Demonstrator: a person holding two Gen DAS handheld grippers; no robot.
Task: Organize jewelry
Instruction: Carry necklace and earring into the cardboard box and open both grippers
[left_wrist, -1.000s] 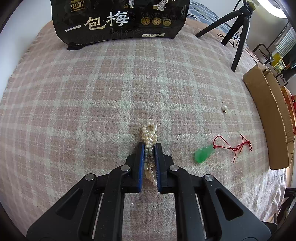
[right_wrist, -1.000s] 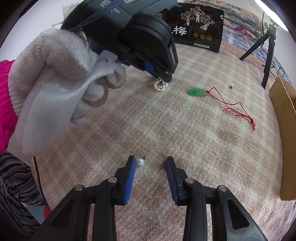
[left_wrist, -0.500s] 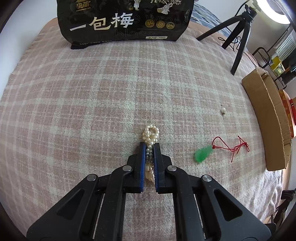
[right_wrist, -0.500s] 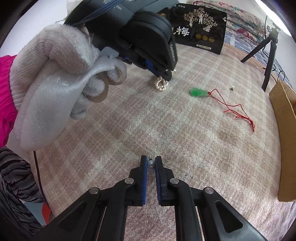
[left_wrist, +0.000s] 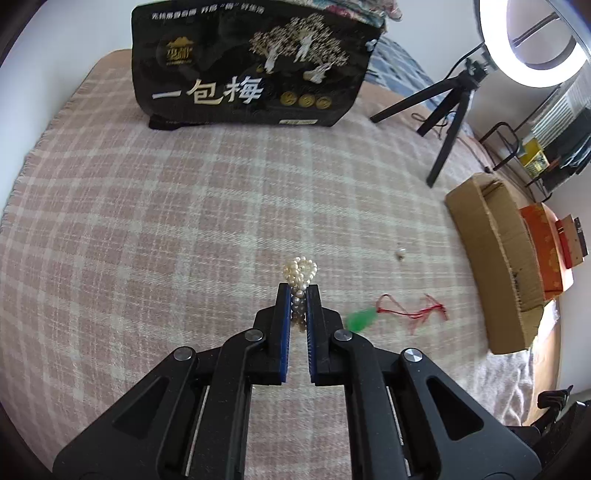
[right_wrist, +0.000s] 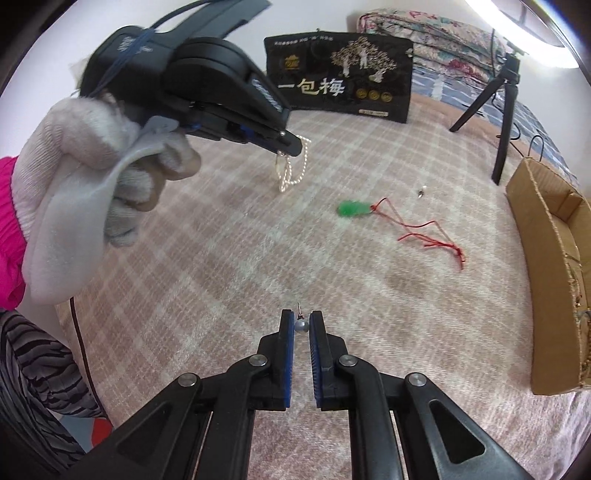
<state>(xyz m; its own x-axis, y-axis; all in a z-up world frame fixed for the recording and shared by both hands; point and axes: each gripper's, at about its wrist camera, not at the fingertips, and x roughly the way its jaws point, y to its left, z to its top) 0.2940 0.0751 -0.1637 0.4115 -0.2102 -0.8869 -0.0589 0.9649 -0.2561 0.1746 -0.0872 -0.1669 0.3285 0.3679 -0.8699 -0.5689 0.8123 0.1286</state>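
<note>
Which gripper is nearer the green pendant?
Left. The left gripper, clamping the pearl strand, hangs just beside the green pendant; the right gripper, pinching a pearl earring, sits farther away.

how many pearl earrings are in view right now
2. One pearl earring is pinched in the right tool; the other earring lies loose on the plaid blanket near the cardboard box. More may be hidden.

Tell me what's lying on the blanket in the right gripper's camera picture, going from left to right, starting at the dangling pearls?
pearl strand hanging from the left gripper → green pendant → red cord → small pearl earring → cardboard box
</note>
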